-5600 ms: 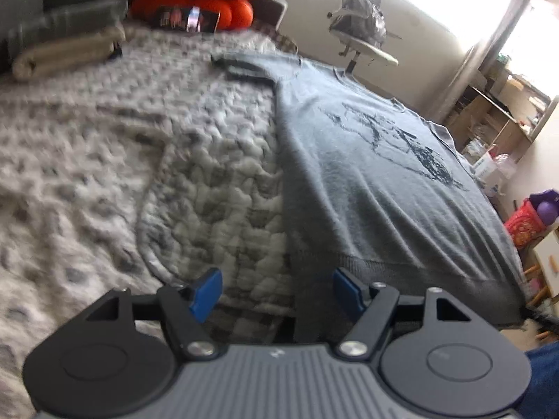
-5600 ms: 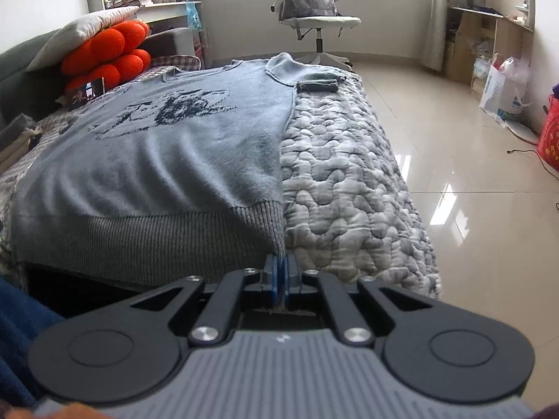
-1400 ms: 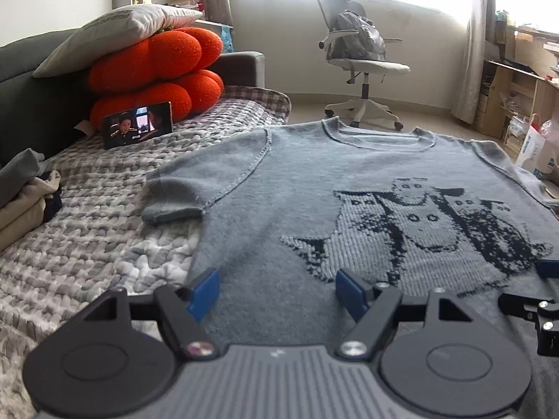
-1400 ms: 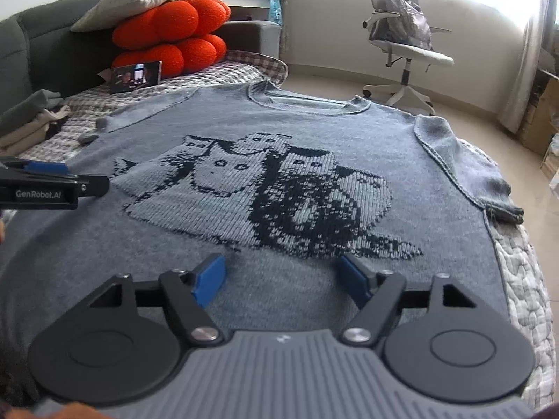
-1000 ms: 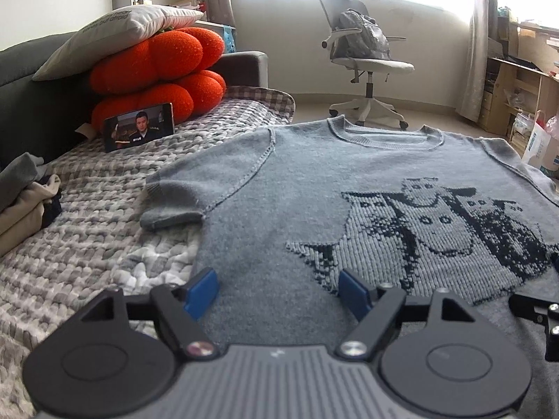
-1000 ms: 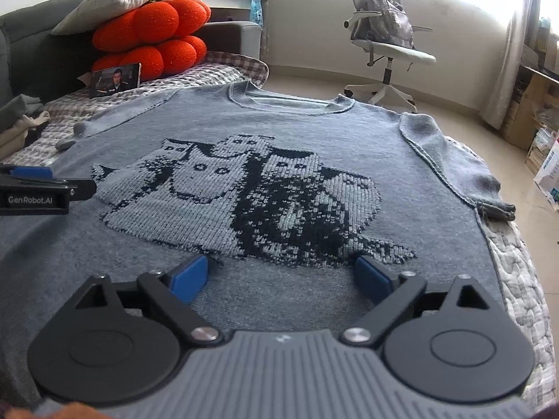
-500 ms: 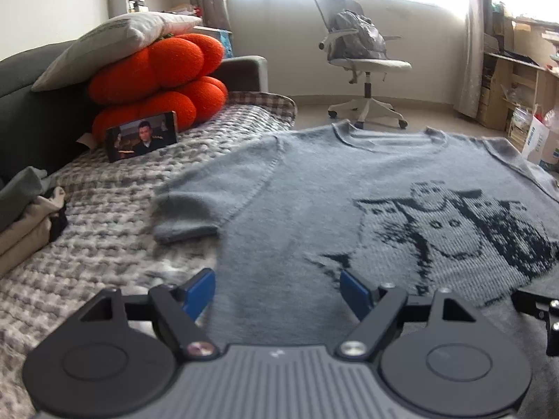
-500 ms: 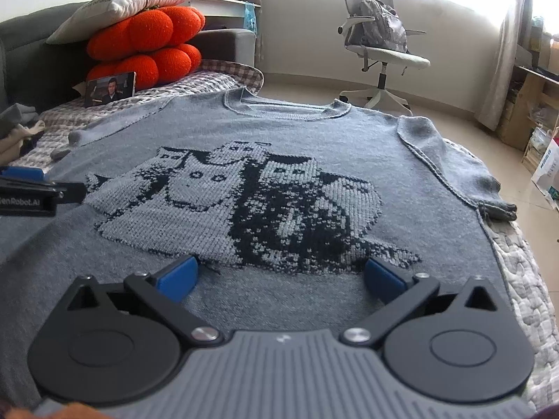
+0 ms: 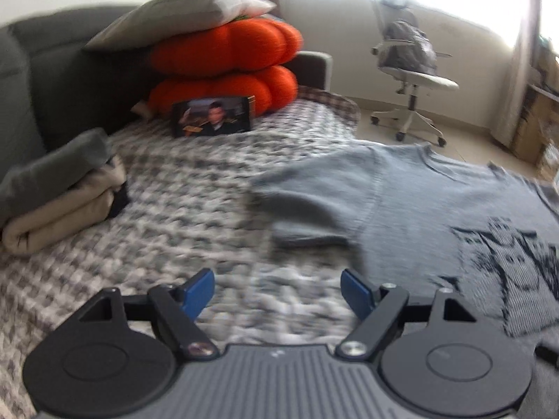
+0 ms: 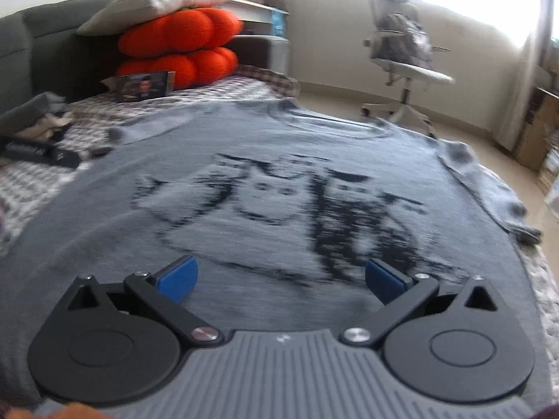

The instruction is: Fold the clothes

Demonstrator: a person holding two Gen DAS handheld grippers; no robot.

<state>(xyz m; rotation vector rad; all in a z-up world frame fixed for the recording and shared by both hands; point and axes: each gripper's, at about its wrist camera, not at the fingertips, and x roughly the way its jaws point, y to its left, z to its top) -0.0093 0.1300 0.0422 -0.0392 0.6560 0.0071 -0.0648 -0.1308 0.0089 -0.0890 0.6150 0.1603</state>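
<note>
A grey knitted sweater with a dark cat pattern lies spread flat on the quilted bed, neck away from me. My right gripper hovers over its lower middle, jaws wide open and empty. In the left wrist view the sweater fills the right side, its left sleeve lying on the quilt. My left gripper is open over the bare quilt, just left of that sleeve, nothing between its blue pads. The left gripper also shows as a dark bar at the left edge of the right wrist view.
Folded grey and cream clothes are stacked at the left on the quilt. Orange cushions under a grey pillow stand at the bed's head, with a phone propped in front. An office chair stands on the floor beyond.
My left gripper has swung left off the sweater's body to the quilt beside the left sleeve. My right gripper's jaws have spread wider and it shifted slightly over the sweater.
</note>
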